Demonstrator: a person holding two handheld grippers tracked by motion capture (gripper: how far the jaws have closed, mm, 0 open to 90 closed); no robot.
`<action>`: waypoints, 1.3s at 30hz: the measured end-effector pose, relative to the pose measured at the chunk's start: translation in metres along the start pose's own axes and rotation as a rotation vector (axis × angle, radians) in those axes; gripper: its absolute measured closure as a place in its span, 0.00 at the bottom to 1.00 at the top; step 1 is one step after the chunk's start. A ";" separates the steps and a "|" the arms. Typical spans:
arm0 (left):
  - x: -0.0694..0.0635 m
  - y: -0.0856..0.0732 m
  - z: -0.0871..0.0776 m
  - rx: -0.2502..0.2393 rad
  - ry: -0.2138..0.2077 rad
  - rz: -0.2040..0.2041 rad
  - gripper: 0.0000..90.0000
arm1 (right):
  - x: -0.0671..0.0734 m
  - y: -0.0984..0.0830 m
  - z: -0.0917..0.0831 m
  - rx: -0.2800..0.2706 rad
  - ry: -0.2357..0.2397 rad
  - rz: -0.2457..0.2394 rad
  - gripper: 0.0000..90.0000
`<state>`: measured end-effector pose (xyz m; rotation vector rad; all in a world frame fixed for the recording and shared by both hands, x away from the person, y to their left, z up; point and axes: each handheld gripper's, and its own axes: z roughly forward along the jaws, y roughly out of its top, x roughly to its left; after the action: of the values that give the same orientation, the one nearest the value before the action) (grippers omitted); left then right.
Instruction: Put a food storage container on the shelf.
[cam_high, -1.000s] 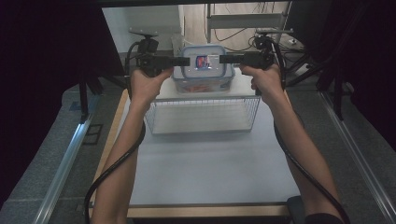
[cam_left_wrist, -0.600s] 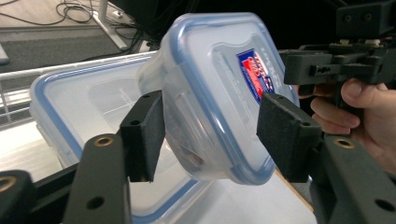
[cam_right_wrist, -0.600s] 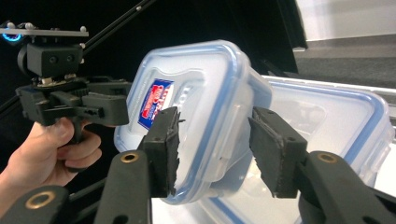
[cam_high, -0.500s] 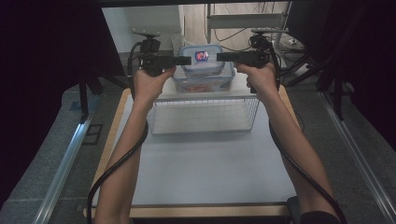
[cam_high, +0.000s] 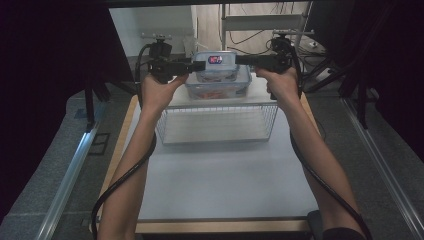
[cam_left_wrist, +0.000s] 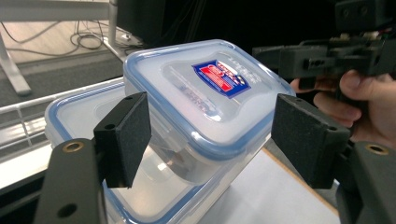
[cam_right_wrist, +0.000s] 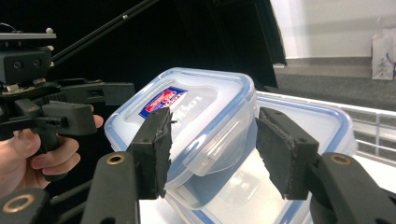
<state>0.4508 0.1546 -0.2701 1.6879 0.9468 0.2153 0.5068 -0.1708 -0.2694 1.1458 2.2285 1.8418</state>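
We see the left tongs (cam_high: 199, 65) and right tongs (cam_high: 242, 60) flanking a small lidded box (cam_high: 216, 65). It sits on a larger box (cam_high: 218, 87). Both tongs are spread, gripping nothing.

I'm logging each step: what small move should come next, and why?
Probably close both grippers on the small container. The left gripper and right gripper are open either side of it, and it sits tilted on the larger container.

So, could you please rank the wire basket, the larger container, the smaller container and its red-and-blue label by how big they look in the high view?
1. Wire basket
2. Larger container
3. Smaller container, stacked on the larger one, so slightly nearer the camera; still looks smaller
4. Label
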 end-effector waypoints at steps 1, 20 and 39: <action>-0.001 -0.001 0.000 0.000 0.003 0.010 0.31 | 0.000 0.000 -0.001 -0.001 -0.001 -0.008 0.49; -0.017 -0.035 -0.014 -0.038 0.073 0.201 0.07 | 0.006 -0.030 -0.024 0.006 -0.033 -0.145 0.40; -0.046 -0.091 -0.037 -0.012 0.101 0.327 0.03 | 0.028 -0.091 -0.045 0.057 -0.080 -0.322 0.19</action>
<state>0.3560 0.1545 -0.3228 1.8283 0.7353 0.5269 0.4197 -0.1952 -0.3224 0.7919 2.2732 1.5884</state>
